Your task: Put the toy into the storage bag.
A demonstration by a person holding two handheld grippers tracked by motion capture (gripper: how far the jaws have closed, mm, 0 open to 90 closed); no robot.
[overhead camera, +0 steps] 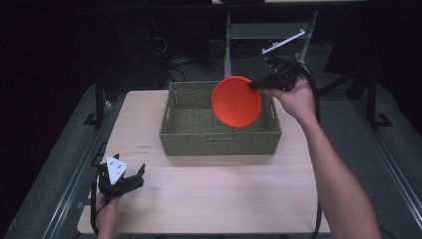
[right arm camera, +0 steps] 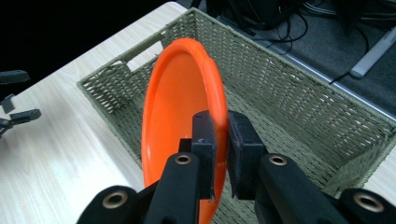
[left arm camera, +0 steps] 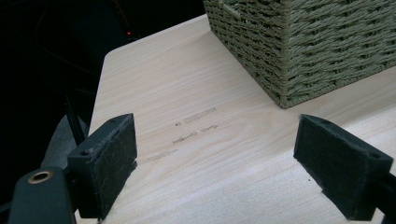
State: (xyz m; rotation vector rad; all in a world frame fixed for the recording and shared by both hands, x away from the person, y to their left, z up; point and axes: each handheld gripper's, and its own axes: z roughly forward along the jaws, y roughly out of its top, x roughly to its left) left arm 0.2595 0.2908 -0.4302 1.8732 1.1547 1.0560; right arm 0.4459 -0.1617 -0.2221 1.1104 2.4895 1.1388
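We judge the placing step underway: our right tongs [right arm camera: 219, 140] clench the orange plate [overhead camera: 236, 102] on edge above the basket [overhead camera: 219, 140], probably lowering next, while our left tongs [left arm camera: 215, 163] rest released beside it.

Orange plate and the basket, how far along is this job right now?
Done: the right gripper has the orange plate clamped by its rim and lifted on edge over the woven basket. In hand: holding it above the basket's inside. Left: probably lowering it in and letting go. The left gripper sits open by the table's near left corner.
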